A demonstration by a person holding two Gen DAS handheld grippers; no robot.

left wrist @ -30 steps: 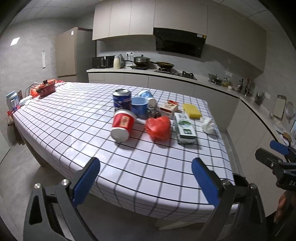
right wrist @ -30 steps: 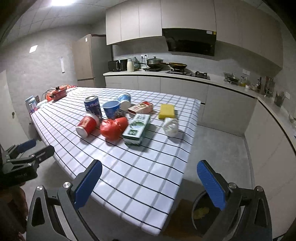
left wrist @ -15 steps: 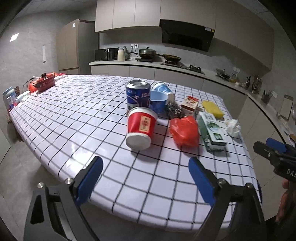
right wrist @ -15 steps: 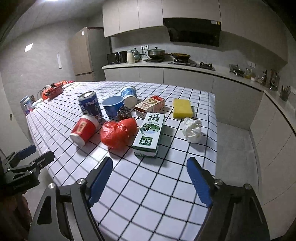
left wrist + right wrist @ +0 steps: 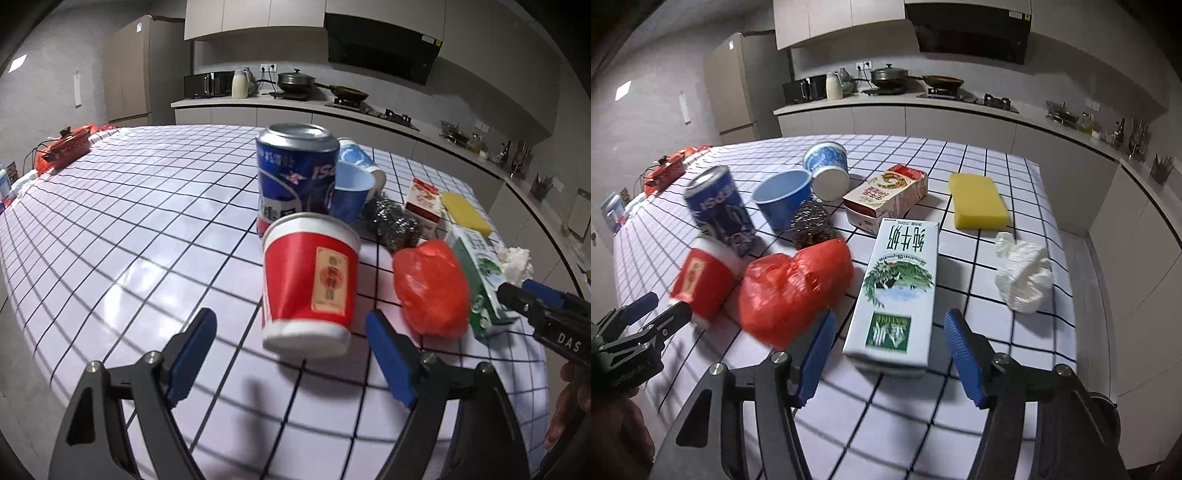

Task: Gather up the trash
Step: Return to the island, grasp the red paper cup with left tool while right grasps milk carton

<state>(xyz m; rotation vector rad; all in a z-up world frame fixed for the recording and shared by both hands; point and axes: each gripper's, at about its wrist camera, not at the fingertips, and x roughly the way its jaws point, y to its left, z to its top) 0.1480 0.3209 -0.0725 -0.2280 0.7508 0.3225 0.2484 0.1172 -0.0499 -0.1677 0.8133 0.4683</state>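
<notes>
A red paper cup (image 5: pixel 310 280) lies on its side on the checked table (image 5: pixel 147 229). My left gripper (image 5: pixel 288 321) is just in front of its near end, jaws closing, pads clear of it. A green-and-white milk carton (image 5: pixel 897 280) lies flat with its near end between the fingers of my right gripper (image 5: pixel 890 321), whose jaws are closing without touching it. A crumpled red plastic bag (image 5: pixel 790 288) sits between cup and carton. Behind them are a blue can (image 5: pixel 295 173), two blue cups (image 5: pixel 783 195), a steel scourer (image 5: pixel 810 225), a red-and-white carton (image 5: pixel 886 195), a yellow sponge (image 5: pixel 979 199) and a white tissue wad (image 5: pixel 1023 277).
A red pot (image 5: pixel 68 146) and small items stand at the table's far left end. The table's near edge runs just under both grippers, with floor to the right (image 5: pixel 1086 280). A kitchen counter (image 5: pixel 332 107) with a stove runs along the back wall.
Both grippers have moved forward and down over the table edge toward the trash. Their jaws have narrowed, the left around the red cup's end, the right around the milk carton's end.
</notes>
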